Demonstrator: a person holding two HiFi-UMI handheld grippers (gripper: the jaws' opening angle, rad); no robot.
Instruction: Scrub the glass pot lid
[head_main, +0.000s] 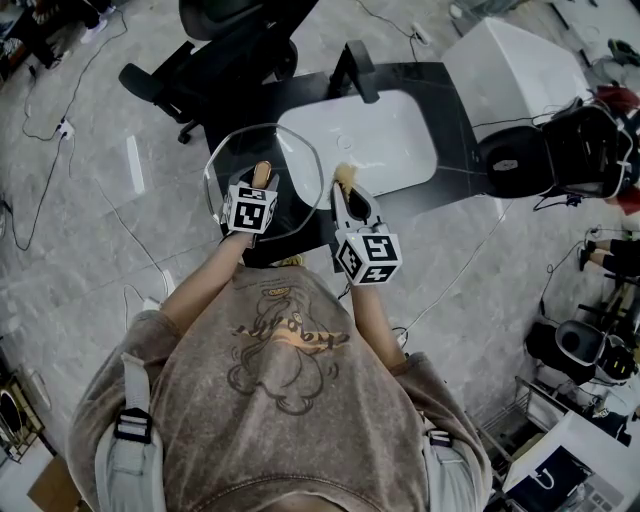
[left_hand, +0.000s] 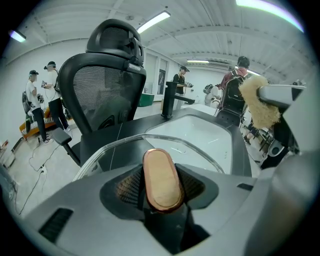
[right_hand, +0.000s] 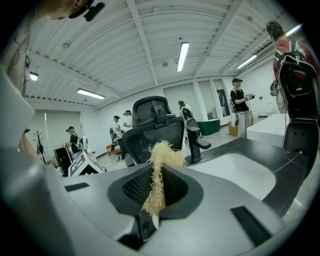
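The glass pot lid (head_main: 232, 160) is a clear disc with a copper-coloured oval knob (left_hand: 162, 180); its rim (left_hand: 125, 145) shows beyond the jaws. My left gripper (left_hand: 162, 189) is shut on that knob, its ribbed pads against both sides. From above, the left gripper (head_main: 262, 182) and lid are over the counter's near edge, left of the sink; I cannot tell whether the lid rests on it. My right gripper (right_hand: 157, 189) is shut on a straw-coloured fibrous scrubber (right_hand: 159, 167). The scrubber (head_main: 345, 178) sits just right of the lid, apart from the glass.
A white basin (head_main: 385, 140) is set in a dark counter (head_main: 445, 85) with a black faucet (head_main: 360, 68) at the back. A black office chair (head_main: 225, 45) stands beyond the counter at left. Cables lie on the floor. Several people stand in the room's background (left_hand: 45, 100).
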